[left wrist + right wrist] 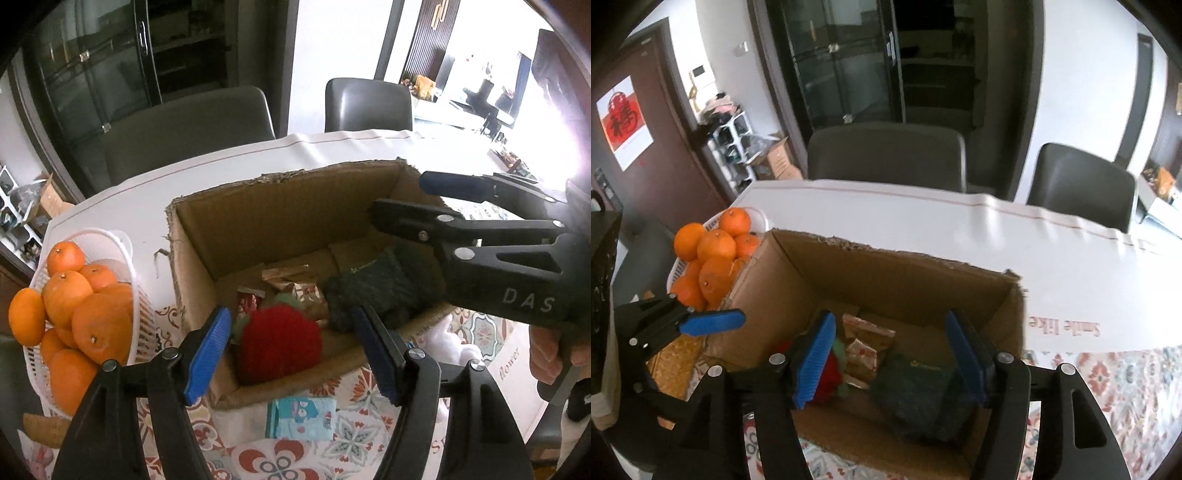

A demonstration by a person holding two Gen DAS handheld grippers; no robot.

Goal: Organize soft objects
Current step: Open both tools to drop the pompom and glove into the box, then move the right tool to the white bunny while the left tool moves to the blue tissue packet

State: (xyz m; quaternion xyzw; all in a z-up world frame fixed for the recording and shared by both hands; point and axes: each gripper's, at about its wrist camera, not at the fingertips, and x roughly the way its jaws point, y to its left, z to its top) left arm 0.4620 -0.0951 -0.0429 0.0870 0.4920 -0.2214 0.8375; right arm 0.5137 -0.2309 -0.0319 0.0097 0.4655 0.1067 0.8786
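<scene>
Two grippers hang over an open cardboard box [280,206] that stands on a table with a patterned cloth [354,435]. The left gripper [295,358] has its blue pads [207,354] spread wide apart and it holds nothing; it is above the near wall of the box. The right gripper [897,358] also has its jaws far apart and empty, and it is above the inside of the box. In the left wrist view the right gripper comes in from the right side over the far right corner of the box. Inside the box lies a red fluffy object [280,343] near the left front corner, and a dark green knitted object [373,291] lies at the right side. Between them and behind them are some small printed snack packets [295,284]. On the cloth, just in front of the box, lies a light blue packet with a cartoon print [301,419], and something white and fluffy [448,343] is at the right of the box. A white basket [122,258] full of oranges [66,295] stands close to the left side of the box. Two dark chairs [886,155] stand behind the table.
</scene>
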